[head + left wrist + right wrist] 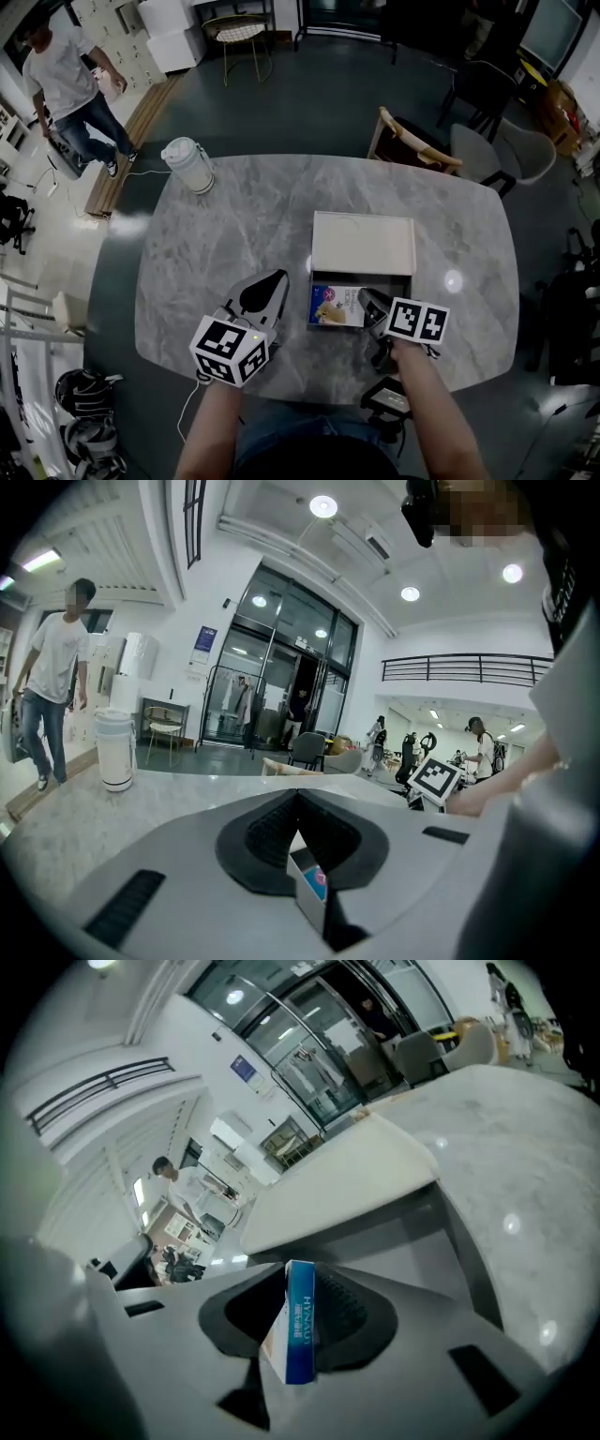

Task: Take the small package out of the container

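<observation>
Both our forearms come in bare from the near edge of the marble table [234, 216]. Each ends behind a marker cube, so the hands themselves are hidden. The left arm angles to the right, and its left gripper [277, 277] hangs just beside the left wall of the container [398, 284], apart from it. The right arm reaches straight forward and puts the right gripper [366, 302] into the container's open near part, below the white lid [363, 242] that covers the rest.

From the head we see the small package [336, 306] lying flat in that opening, with its right end at the right gripper; the print on its face is too small to read. The right gripper view shows what the head view misses. There the right gripper [305, 1283] has its pads clamped on the package [298, 1326], which stands on its narrow blue edge. White letters down that edge read "HYNAUT", as far as we can tell. We cannot tell whether the package is lifted off the container's floor.

In its own view the left gripper [300, 797] has its tips together on nothing. Through the gap below them we see a corner of the container [307, 892]. That view also shows a white jug [115, 752] and a person [52, 686] walking at the left.
</observation>
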Action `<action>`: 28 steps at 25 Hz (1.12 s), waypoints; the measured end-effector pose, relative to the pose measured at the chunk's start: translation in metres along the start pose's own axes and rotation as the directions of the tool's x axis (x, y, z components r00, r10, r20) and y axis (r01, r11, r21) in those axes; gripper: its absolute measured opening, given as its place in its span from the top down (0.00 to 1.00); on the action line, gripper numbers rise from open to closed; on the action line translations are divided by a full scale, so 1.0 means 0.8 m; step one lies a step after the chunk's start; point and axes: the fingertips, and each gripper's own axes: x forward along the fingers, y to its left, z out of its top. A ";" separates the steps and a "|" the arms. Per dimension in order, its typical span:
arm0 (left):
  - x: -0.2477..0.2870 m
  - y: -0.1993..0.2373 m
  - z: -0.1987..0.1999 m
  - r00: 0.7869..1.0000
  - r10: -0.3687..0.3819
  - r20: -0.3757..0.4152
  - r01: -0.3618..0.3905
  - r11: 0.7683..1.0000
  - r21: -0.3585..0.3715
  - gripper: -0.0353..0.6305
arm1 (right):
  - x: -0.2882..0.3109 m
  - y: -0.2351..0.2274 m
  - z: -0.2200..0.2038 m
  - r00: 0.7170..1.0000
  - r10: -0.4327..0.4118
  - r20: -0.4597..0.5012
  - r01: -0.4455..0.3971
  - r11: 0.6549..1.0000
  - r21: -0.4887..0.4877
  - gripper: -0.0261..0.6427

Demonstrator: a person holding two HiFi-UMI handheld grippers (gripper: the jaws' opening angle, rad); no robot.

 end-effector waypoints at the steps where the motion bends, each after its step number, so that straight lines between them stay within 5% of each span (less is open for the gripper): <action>1: -0.001 -0.003 0.000 1.000 0.003 0.000 -0.003 1.000 0.001 0.93 | 0.001 0.000 -0.003 1.000 0.019 -0.025 -0.018 0.999 0.047 0.80; 3: -0.003 -0.007 0.000 1.000 0.009 0.000 -0.009 1.000 0.006 0.93 | 0.003 0.003 -0.006 0.996 0.062 -0.064 -0.055 0.993 0.103 0.80; 7: -0.010 -0.014 0.001 1.000 0.013 0.005 -0.013 1.000 0.021 0.93 | 0.002 0.011 -0.010 0.979 0.118 -0.164 -0.113 0.993 0.039 0.81; 14: -0.019 -0.015 0.005 1.000 0.017 0.027 -0.018 0.999 0.035 0.93 | -0.004 0.029 -0.027 0.895 0.163 -0.414 -0.209 0.975 -0.069 0.80; 21: -0.018 -0.009 0.019 0.999 -0.014 0.044 0.012 0.999 0.041 0.93 | -0.010 0.031 -0.021 0.921 0.167 -0.352 -0.192 0.981 -0.036 0.82; 28: -0.028 0.005 0.045 0.996 -0.022 0.089 0.019 0.999 0.039 0.93 | -0.034 0.059 0.002 0.942 0.150 -0.299 -0.193 0.973 -0.123 0.82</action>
